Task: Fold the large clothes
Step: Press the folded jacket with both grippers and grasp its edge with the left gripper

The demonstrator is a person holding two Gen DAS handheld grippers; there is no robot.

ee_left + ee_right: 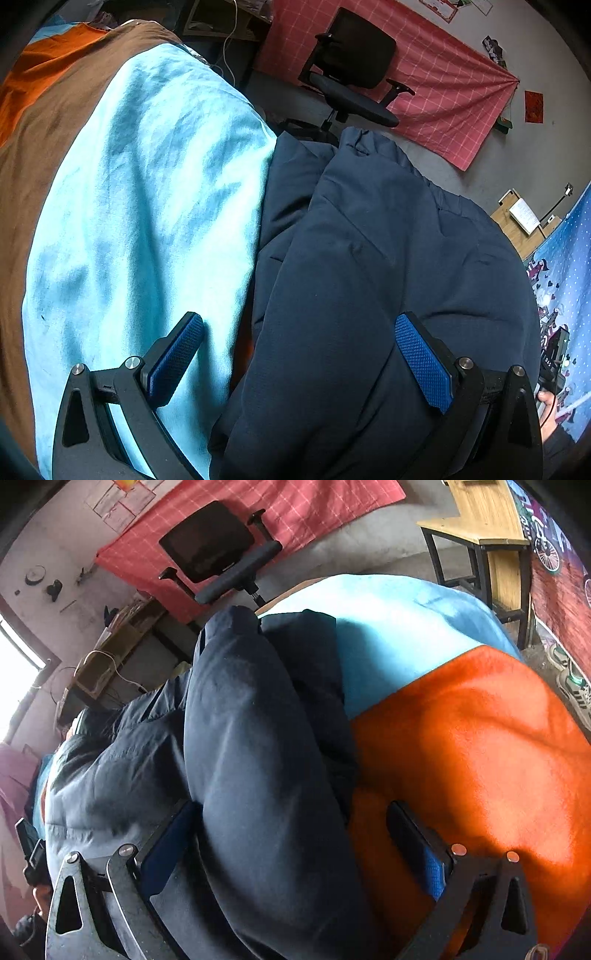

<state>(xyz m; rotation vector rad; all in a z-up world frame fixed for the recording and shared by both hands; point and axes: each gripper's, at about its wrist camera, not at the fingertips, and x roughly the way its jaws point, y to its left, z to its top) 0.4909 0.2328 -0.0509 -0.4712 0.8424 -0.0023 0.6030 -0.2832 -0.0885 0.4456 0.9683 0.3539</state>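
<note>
In the left wrist view the left gripper stands wide open and empty over the navy padded jacket, which lies on a light blue sheet with its long axis running straight ahead from the jaws — one pad over the sheet, the other over cloth. In the right wrist view the right gripper is likewise spread, straddling a thick folded roll of the jacket beside the orange blanket — by my judgement the nearer for a grasp.

The navy jacket is running off the bottom edge in both views; its folds are hiding the bedding beneath. The right claw's left pad is disappearing behind the cloth.
</note>
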